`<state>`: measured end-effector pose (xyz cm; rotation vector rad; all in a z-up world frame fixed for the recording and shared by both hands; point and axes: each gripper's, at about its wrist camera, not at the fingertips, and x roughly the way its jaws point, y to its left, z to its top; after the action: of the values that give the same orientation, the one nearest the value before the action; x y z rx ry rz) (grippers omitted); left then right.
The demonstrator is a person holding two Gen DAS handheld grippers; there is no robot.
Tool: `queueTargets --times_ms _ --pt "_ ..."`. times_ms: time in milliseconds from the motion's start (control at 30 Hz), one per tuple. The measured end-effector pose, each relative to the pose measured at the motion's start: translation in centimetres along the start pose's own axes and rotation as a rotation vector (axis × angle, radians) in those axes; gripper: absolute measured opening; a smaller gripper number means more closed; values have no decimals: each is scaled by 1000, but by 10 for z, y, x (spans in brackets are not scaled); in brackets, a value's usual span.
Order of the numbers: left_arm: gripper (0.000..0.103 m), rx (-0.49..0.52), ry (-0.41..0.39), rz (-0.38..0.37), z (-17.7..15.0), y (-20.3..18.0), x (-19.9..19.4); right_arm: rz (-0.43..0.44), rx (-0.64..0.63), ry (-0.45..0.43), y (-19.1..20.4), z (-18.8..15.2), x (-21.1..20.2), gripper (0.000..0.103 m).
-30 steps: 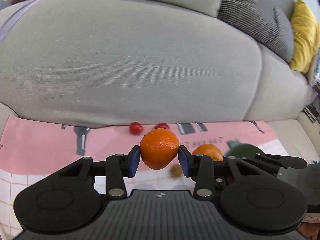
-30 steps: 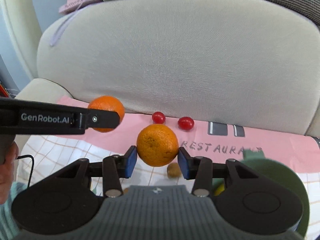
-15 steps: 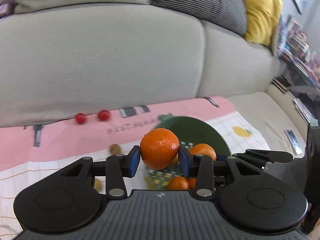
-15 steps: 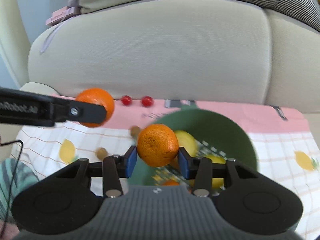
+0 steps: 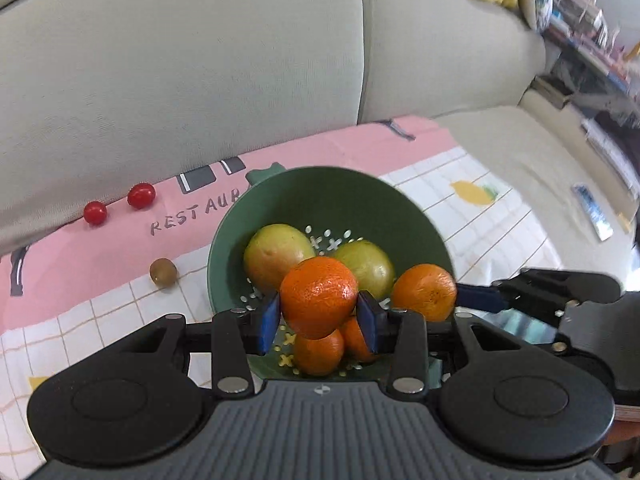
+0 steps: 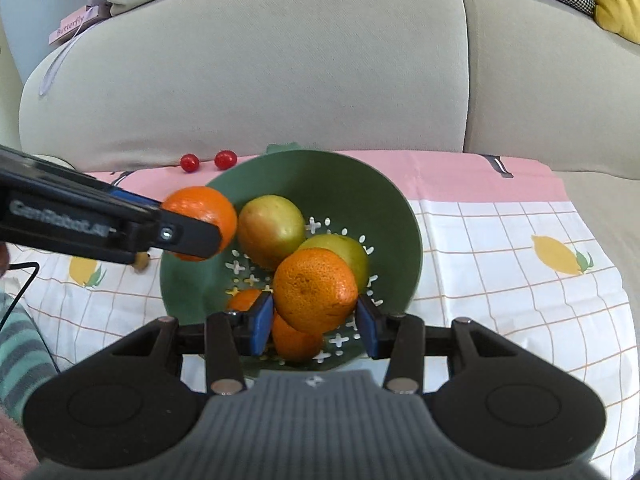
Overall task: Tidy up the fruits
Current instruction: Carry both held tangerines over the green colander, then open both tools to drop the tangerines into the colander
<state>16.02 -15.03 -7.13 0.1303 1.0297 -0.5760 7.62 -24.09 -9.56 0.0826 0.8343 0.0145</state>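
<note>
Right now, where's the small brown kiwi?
In the left wrist view the small brown kiwi lies on the pink-and-checked cloth, left of the green colander bowl and below the two red cherry tomatoes.

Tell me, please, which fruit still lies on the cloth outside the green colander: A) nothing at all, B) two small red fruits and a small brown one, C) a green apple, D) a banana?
B: two small red fruits and a small brown fruit lie on the cloth, left of the green colander.
</note>
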Motion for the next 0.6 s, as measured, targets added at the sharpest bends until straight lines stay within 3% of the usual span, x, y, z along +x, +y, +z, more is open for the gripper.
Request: queueTargets --times_ms 300,600 --pt "46 105 99 62 2 -9 31 -52 -112 30 4 -1 20 42" --pt "46 144 174 87 1 -12 54 -80 -220 62 11 -1 33 42"
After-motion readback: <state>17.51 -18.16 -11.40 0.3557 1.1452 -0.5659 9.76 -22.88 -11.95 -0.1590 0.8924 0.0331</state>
